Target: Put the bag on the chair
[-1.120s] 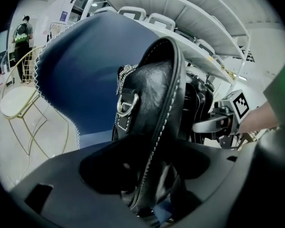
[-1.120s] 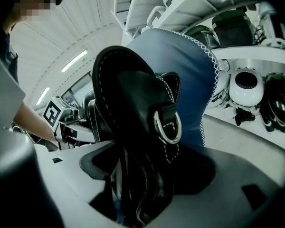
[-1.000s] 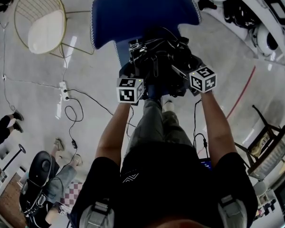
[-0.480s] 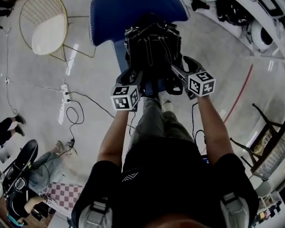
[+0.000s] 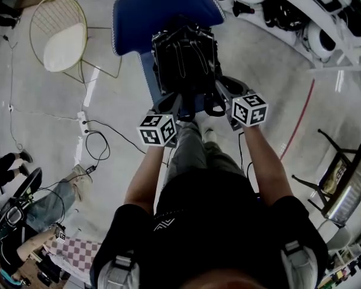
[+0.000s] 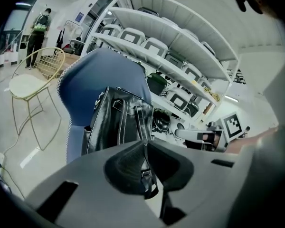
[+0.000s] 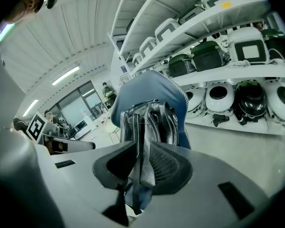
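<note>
Hold tight with left tongs point(image 6: 145, 148) pinching one strap point(image 6: 141, 122) and right tongs point(image 7: 138, 158) just closed onto the other strap point(image 7: 133, 132), then set the bag point(image 5: 183, 56) squarely on the chair point(image 5: 162, 11).

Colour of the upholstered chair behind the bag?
Blue chair, white-stitched edge; head view shows it best.

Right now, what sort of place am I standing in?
Probably a showroom or equipment lab: white curved shelves stacked with rounded helmet-like units, a polished grey floor with a trailing white power strip, and a gold wire chair.
</note>
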The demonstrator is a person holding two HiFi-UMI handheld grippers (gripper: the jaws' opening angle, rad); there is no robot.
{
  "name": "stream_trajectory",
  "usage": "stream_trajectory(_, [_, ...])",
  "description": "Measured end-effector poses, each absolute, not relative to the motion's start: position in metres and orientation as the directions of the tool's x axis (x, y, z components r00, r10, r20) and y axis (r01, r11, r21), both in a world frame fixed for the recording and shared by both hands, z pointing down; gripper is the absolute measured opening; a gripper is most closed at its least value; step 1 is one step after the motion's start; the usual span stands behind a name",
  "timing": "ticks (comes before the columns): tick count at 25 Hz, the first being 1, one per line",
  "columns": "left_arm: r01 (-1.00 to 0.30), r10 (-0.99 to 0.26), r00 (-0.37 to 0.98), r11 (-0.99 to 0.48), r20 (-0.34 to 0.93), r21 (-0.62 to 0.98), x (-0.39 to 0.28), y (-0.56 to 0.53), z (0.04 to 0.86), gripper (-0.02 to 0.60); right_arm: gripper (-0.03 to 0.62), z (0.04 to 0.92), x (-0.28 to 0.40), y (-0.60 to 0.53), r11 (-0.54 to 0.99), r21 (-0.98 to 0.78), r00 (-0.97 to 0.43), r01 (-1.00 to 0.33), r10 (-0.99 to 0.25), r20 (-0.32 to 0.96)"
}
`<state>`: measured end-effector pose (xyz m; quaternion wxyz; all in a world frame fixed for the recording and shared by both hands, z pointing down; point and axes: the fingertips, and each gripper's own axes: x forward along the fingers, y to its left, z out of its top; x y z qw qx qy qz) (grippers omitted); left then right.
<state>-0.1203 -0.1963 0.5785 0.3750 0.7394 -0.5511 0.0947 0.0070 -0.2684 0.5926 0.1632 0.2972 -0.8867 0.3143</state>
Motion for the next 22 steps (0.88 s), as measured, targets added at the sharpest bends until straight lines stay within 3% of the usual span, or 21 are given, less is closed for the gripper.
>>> stream_trajectory(22, [-0.855,-0.775,0.375,-0.076,0.509,0.513,-0.081,-0.131,0.541,0.02,0.058,0.551,0.024,-0.177,0.645,-0.465,-0.787,-0.607,-0.404,0.467])
